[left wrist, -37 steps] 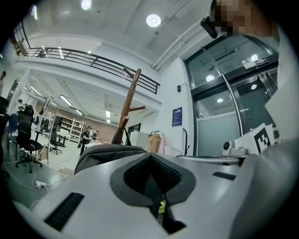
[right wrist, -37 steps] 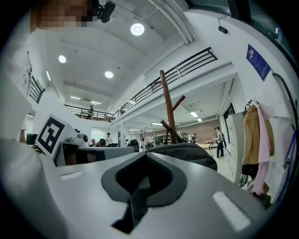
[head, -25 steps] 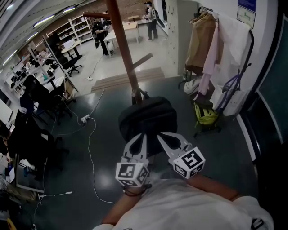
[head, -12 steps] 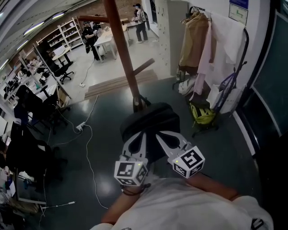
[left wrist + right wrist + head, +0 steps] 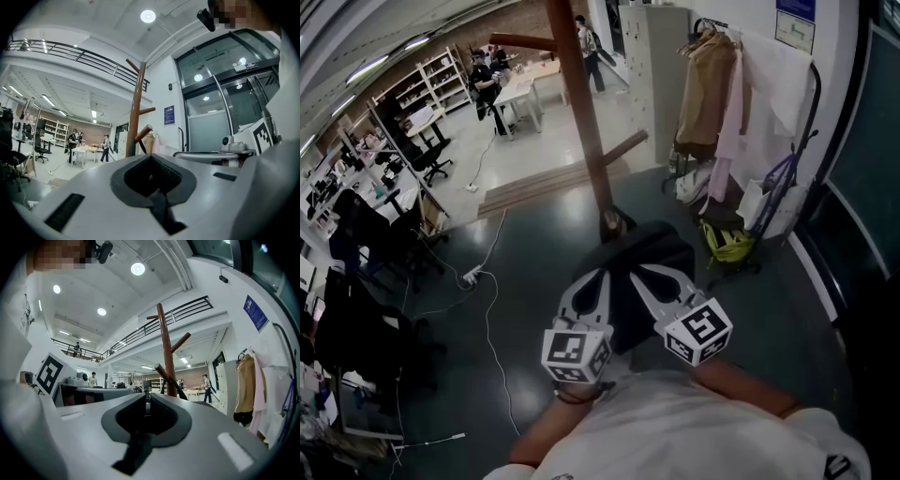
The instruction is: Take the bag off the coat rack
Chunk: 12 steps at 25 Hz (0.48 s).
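Note:
A black bag [image 5: 642, 267] hangs low against the brown wooden coat rack [image 5: 581, 103], its top loop [image 5: 614, 225] at the pole. My left gripper [image 5: 602, 275] and right gripper [image 5: 639, 272] press into the bag's near side, one at each flank, tips buried in the fabric. In the left gripper view the jaws of the left gripper [image 5: 151, 157] are shut together, and a black strap [image 5: 139, 146] drapes from a peg of the rack [image 5: 136, 108]. The right gripper [image 5: 147, 397] is likewise shut, with a strap [image 5: 176, 386] running down from a peg behind it.
A garment rail with coats [image 5: 722, 94] and a yellow-green bag [image 5: 729, 239] stands at the right by a glass door [image 5: 872, 169]. A white cable [image 5: 487, 281] snakes over the dark floor. Office chairs [image 5: 366, 216] fill the left, low wooden boards [image 5: 544, 183] lie behind the rack.
The bag has shifted right with both grippers and now looks narrower and more tilted. The rack pole stands further right in the view.

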Tool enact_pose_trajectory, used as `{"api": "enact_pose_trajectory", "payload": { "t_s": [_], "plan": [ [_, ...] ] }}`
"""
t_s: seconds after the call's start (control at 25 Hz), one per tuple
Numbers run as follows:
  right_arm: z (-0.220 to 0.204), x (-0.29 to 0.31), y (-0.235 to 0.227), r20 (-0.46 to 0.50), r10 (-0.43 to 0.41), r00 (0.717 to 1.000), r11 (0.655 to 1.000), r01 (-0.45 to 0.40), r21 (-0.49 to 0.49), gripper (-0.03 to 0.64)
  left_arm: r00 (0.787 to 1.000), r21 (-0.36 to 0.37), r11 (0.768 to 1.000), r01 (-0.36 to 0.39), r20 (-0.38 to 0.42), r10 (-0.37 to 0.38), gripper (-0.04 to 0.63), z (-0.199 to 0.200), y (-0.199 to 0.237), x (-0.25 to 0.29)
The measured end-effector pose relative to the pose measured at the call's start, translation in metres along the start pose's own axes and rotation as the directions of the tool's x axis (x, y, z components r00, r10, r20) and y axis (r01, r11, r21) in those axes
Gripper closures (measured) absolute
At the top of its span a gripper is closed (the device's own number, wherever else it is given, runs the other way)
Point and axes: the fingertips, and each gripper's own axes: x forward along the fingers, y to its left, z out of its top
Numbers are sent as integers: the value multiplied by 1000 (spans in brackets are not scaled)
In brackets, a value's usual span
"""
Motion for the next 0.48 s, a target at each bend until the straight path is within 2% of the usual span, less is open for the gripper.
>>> {"api": "enact_pose_trajectory", "payload": {
  "t_s": [0.48],
  "plan": [
    [14, 34, -22, -3, -142, 990, 987, 141, -76, 581, 999, -3, 999, 42, -7, -42, 589, 6, 37, -9]
  ]
}}
